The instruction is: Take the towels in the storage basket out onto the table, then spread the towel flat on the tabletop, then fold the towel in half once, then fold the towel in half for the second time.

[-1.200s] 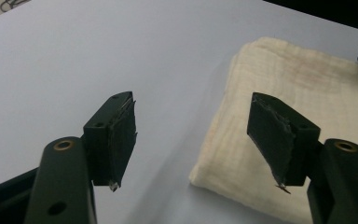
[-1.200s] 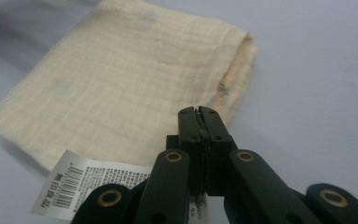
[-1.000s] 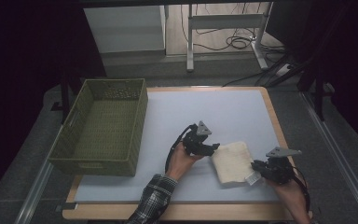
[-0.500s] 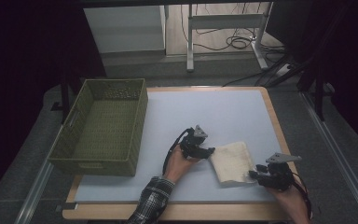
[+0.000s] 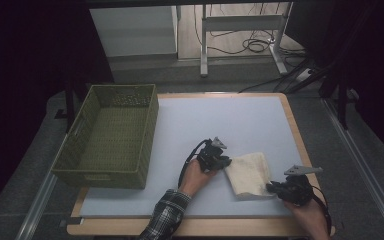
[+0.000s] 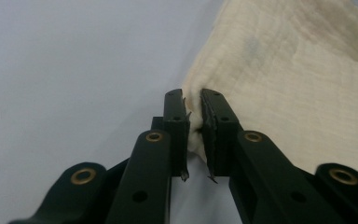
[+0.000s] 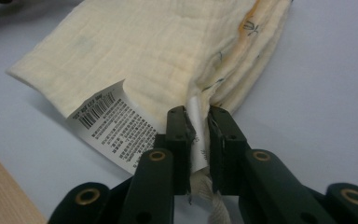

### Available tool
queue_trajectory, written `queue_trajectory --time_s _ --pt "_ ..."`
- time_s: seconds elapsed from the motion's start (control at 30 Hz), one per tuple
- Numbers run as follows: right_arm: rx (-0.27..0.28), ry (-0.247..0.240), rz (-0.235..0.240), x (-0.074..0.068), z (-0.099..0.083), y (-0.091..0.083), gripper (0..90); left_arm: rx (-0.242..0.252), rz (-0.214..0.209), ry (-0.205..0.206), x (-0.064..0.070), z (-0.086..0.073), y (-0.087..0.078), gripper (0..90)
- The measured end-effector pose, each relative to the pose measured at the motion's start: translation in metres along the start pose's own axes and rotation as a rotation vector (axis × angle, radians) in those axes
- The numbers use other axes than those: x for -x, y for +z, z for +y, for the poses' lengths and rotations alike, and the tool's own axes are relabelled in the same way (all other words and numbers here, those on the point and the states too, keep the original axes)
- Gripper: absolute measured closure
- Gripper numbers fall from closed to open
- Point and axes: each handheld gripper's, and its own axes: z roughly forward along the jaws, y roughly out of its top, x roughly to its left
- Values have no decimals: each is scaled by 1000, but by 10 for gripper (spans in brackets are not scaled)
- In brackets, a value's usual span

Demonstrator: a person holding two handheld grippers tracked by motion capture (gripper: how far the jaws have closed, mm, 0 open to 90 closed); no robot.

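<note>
A folded cream cloth (image 5: 249, 173) lies on the pale blue mat near the table's front right. My left gripper (image 5: 221, 162) is at the cloth's left corner, and in the left gripper view its jaws (image 6: 193, 126) are shut on a pinch of the cloth (image 6: 289, 79). My right gripper (image 5: 275, 188) is at the cloth's near right corner. In the right gripper view it (image 7: 196, 140) is shut on the cloth (image 7: 168, 51) edge beside a white care label (image 7: 114, 126).
A green woven basket (image 5: 80, 165) stands at the left of the mat (image 5: 220, 120). The wooden table edge (image 5: 205, 227) runs along the front. A desk frame and cables (image 5: 250, 45) lie on the floor beyond the table.
Both grippers have moved toward the table's front, dragging the cloth with them. The right gripper has dropped lower at the cloth's near corner.
</note>
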Motion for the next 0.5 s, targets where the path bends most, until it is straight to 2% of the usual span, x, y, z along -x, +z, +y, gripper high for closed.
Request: queue_trajectory --time_s 0.13,0.23,0.5 --pt "2 7 7 0 1 -1 816 18 22 30 3 2 -2 830" --pt "23 19 39 0 1 -2 818 38 28 33 3 5 -7 831" --pt "49 -13 71 -10 13 -4 818 76 55 51 0 11 -27 827"
